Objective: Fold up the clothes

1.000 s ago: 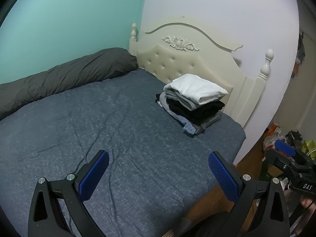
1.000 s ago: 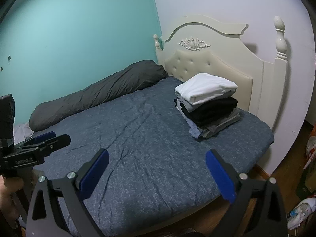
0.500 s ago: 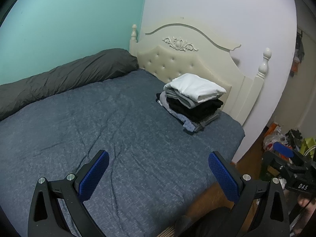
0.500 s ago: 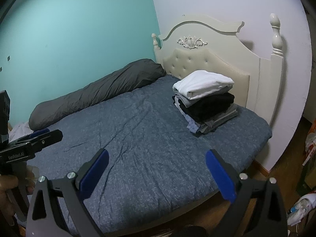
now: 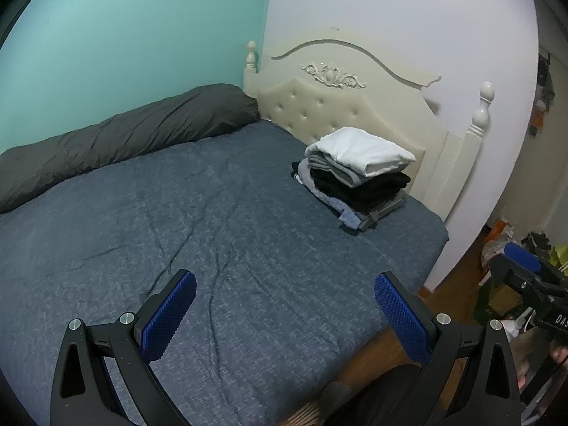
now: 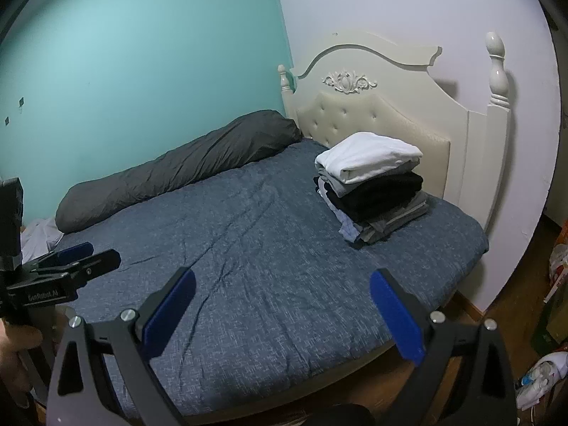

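The clothes (image 5: pixel 355 174) sit in a neat pile at the right of the frame, on the bed (image 5: pixel 213 248) by the headboard (image 5: pixel 355 106). They look soft and floppy; I'd pinch a folded edge. The left gripper (image 5: pixel 284 316) and right gripper (image 6: pixel 282 316) are both wide apart, holding nothing.

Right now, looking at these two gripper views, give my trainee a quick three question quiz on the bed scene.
1. True or false: the left gripper is shut on a shirt.
2. Which garment tops the stack of folded clothes? A black, B white, C blue.
3. Fill in: the long dark grey pillow lies along the ____ wall.

Key: 1 false, its jaws stand open and empty, as do those of the right gripper. 2 B, the white garment. 3 turquoise.
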Motion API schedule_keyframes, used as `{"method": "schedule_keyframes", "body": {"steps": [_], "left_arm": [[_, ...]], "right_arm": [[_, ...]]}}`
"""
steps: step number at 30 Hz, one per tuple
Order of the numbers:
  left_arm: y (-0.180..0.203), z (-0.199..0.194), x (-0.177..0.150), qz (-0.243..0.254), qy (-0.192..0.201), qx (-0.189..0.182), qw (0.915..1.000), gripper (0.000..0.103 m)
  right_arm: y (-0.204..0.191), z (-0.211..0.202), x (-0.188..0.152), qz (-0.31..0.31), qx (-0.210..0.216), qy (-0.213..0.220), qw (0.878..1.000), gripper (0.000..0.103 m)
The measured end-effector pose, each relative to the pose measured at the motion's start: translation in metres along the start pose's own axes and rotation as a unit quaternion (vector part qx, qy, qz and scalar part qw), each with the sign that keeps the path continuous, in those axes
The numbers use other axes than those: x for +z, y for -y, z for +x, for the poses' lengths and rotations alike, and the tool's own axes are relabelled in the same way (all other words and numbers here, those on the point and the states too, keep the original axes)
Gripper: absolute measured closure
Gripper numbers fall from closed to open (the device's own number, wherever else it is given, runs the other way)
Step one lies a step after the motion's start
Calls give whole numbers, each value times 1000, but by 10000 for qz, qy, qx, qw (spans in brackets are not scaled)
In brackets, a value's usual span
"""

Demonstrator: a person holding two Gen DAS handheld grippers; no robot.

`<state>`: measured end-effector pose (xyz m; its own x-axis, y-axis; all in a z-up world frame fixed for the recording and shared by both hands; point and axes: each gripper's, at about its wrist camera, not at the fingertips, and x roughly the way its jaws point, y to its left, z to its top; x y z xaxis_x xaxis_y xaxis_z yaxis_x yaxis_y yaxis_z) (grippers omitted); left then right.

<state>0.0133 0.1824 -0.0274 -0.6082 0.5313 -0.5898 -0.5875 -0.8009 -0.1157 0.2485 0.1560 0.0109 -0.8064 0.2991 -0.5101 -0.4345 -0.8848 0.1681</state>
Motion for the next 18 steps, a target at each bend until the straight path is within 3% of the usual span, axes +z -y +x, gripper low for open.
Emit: {"method": "schedule_keyframes", "body": {"steps": [18], "left_arm": [[-10, -2, -15, 10, 22, 215, 9998, 0]], "right_arm": [[0, 4, -10, -17, -12, -67, 10000, 4]]}}
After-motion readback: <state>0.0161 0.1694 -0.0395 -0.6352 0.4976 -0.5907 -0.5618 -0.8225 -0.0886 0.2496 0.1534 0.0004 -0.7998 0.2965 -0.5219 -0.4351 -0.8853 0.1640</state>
